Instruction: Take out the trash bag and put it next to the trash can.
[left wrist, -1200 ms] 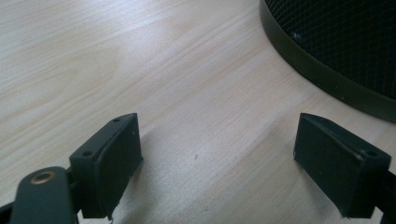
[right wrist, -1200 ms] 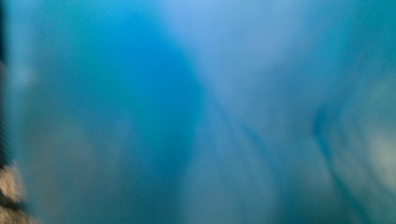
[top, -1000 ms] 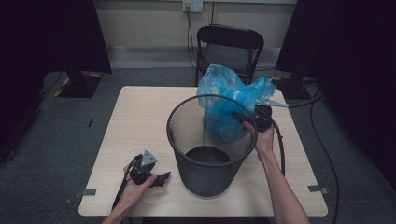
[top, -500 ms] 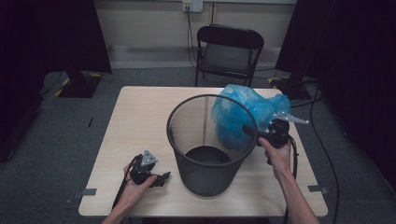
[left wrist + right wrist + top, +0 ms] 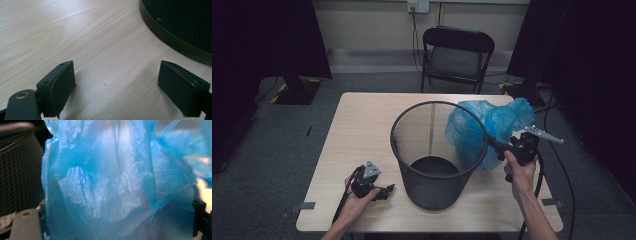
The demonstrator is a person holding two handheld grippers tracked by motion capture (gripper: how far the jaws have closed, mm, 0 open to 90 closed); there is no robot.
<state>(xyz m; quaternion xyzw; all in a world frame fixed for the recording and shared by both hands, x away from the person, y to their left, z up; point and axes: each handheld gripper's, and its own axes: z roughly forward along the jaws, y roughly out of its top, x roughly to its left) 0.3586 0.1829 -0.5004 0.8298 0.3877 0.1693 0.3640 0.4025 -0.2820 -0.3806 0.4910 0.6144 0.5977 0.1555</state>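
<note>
A black mesh waste bin (image 5: 437,150) stands upright on the light wooden table (image 5: 362,125). A crumpled blue plastic bag (image 5: 492,125) sits just right of the bin, against its wall. My right gripper (image 5: 503,149) points left into the bag. Its jaws have just been opening and now stand wide, with the bag (image 5: 112,175) bulging between them. The bin's mesh (image 5: 20,170) shows at the left of the right gripper view. My left gripper (image 5: 387,190) rests on the table left of the bin. It (image 5: 117,90) is open over bare wood, with the bin's base (image 5: 180,25) ahead.
A black folding chair (image 5: 457,55) stands beyond the table's far edge. Cables trail off the right side of the table toward the floor. Bare tabletop lies to the left of and behind the bin.
My right hand has carried the blue bag from over the bin's rim out to the right, down beside the bin. The left hand has stayed put.
</note>
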